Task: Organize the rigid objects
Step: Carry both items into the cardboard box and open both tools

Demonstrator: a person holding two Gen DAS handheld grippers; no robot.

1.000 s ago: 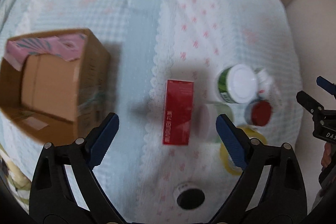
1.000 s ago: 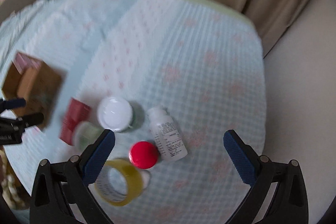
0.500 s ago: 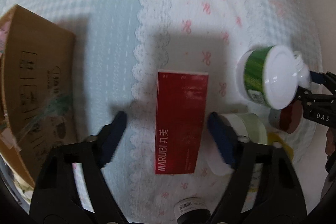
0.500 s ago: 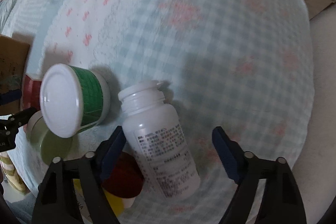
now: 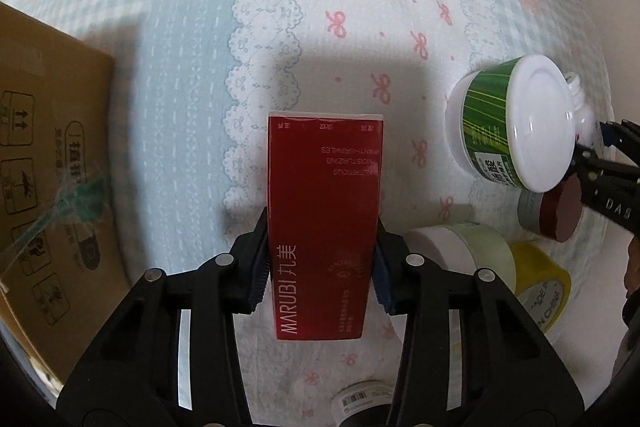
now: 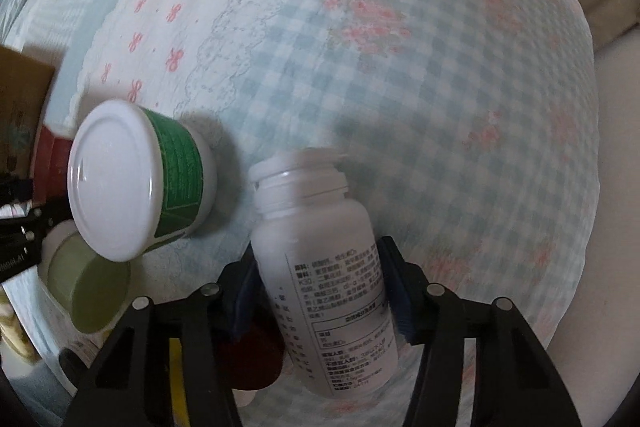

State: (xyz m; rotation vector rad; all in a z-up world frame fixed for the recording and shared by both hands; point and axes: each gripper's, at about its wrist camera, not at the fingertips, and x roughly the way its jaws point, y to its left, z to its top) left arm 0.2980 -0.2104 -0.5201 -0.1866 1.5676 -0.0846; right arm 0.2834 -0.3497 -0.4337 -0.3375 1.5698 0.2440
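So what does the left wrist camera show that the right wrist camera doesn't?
Only the left wrist view shows the left gripper shut on the red box, with the box's lettering readable, and the yellow tape roll. Only the right wrist view shows the right gripper shut on the white bottle and its printed label. Both show the green-labelled jar, the pale green jar and the cardboard box.

The cardboard box (image 5: 44, 163) is cut off by the left wrist view's left edge, its inside unseen. Beside the green-labelled tub (image 5: 508, 125), the white bottle (image 5: 580, 103) is mostly hidden. Below that tub, the yellow tape roll (image 5: 540, 291) is partly covered by a pale jar (image 5: 468, 247).
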